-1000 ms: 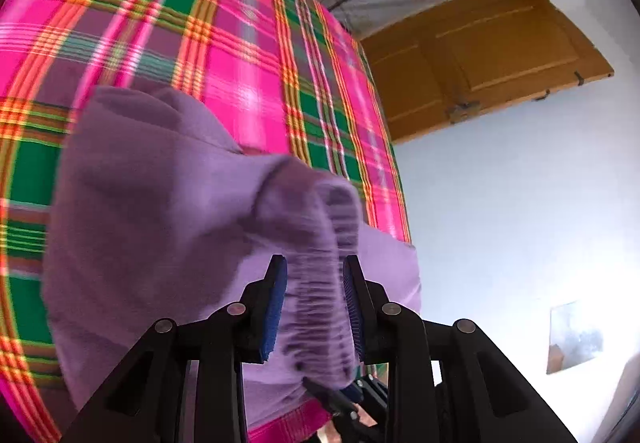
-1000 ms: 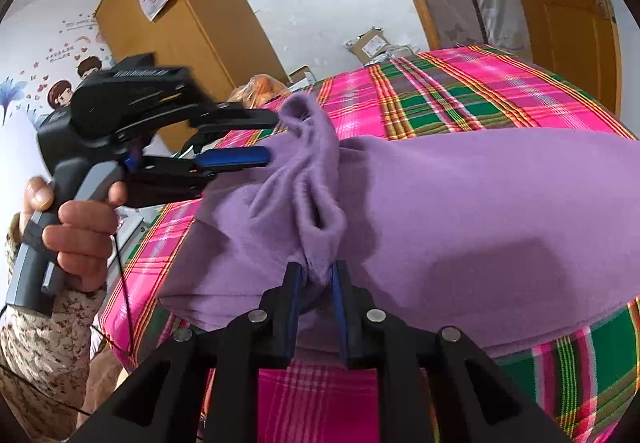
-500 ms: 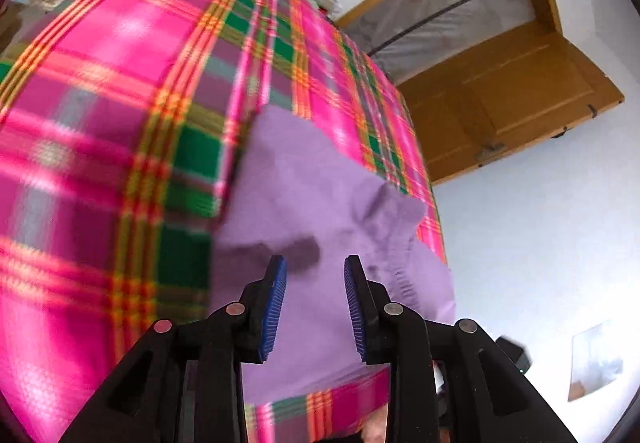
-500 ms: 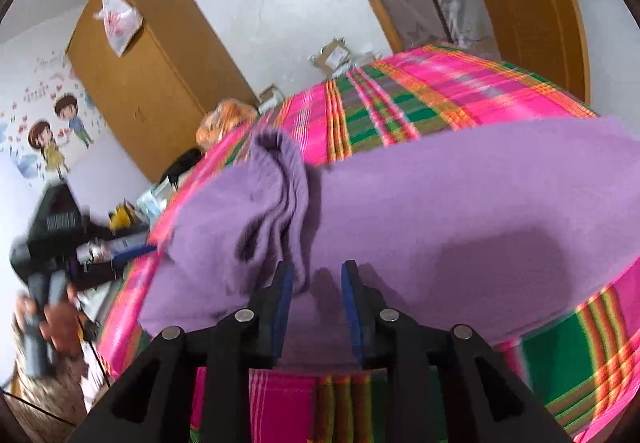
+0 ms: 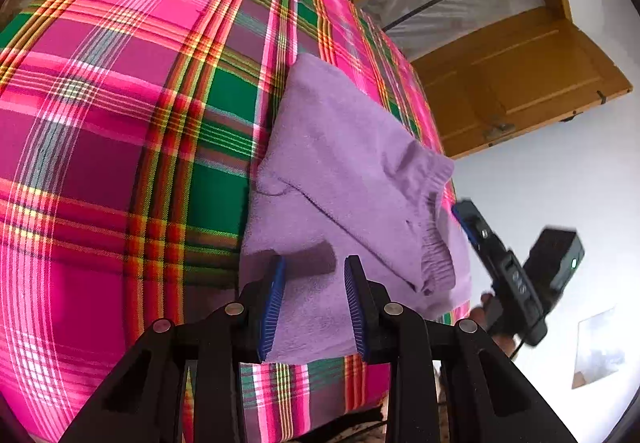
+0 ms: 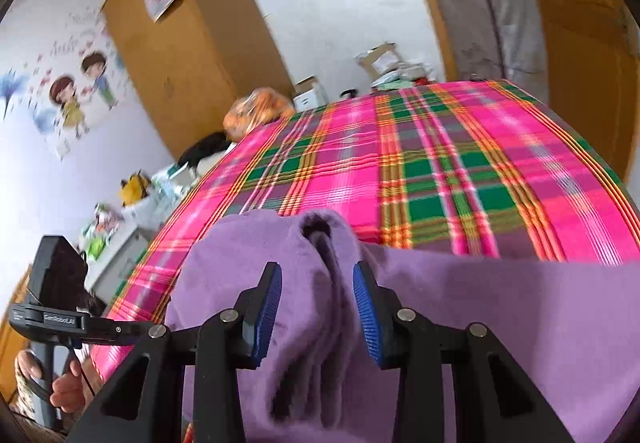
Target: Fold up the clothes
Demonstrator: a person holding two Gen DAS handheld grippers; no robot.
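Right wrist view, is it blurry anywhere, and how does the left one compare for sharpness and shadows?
Right wrist view: motion smear on the plaid bedspread, the wall stickers and the purple sweater; its own tool stays crisp. Left wrist view: mostly sharp, the left tool casts a dark shadow on the sweater, only the other tool at the right edge is smeared. Both bend straight lines, fisheye style.

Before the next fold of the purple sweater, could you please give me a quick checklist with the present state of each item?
1. Left gripper open, empty: ok.
2. Right gripper open, nothing clamped: ok; a sweater fold stands between its fingers.
3. Sweater lying on the bed: ok.
4. Sleeve folded across the body: ok.
5. Sweater smooth by the right gripper: not ok, bunched.
6. Near hem clear of the bed's edge: cannot tell.
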